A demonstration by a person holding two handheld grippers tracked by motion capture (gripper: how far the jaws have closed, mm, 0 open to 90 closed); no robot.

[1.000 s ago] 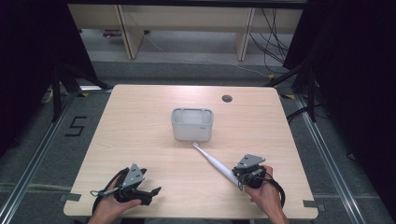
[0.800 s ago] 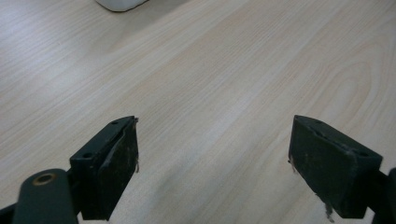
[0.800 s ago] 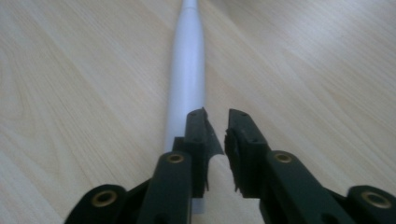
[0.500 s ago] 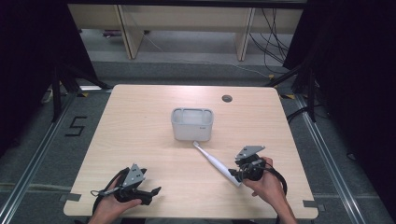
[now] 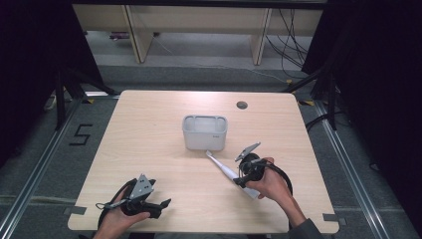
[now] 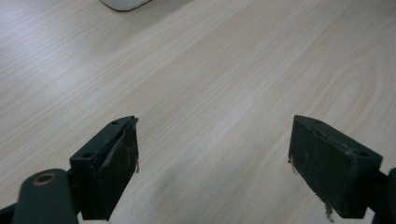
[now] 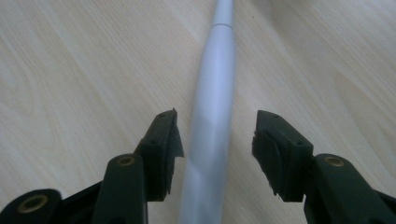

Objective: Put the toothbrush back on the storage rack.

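Note:
A white electric toothbrush [image 5: 225, 170] lies flat on the wooden table [image 5: 149, 134], its head pointing toward a grey rectangular holder [image 5: 205, 132] at the table's middle. My right gripper [image 5: 241, 180] is low over the brush handle [image 7: 212, 116], open, with one jaw on each side and a small gap to the handle on both sides. My left gripper [image 5: 164, 203] rests near the front left edge of the table, held in a hand, open wide over bare wood [image 6: 215, 107] with nothing between its jaws.
A dark round grommet hole [image 5: 242, 105] sits near the far right of the table. A white object's edge [image 6: 123, 3] shows at the top of the left gripper view. Metal rails and shelving legs stand beyond the table.
My right gripper has moved forward and left along the table and come down around the toothbrush handle. The left gripper has not moved.

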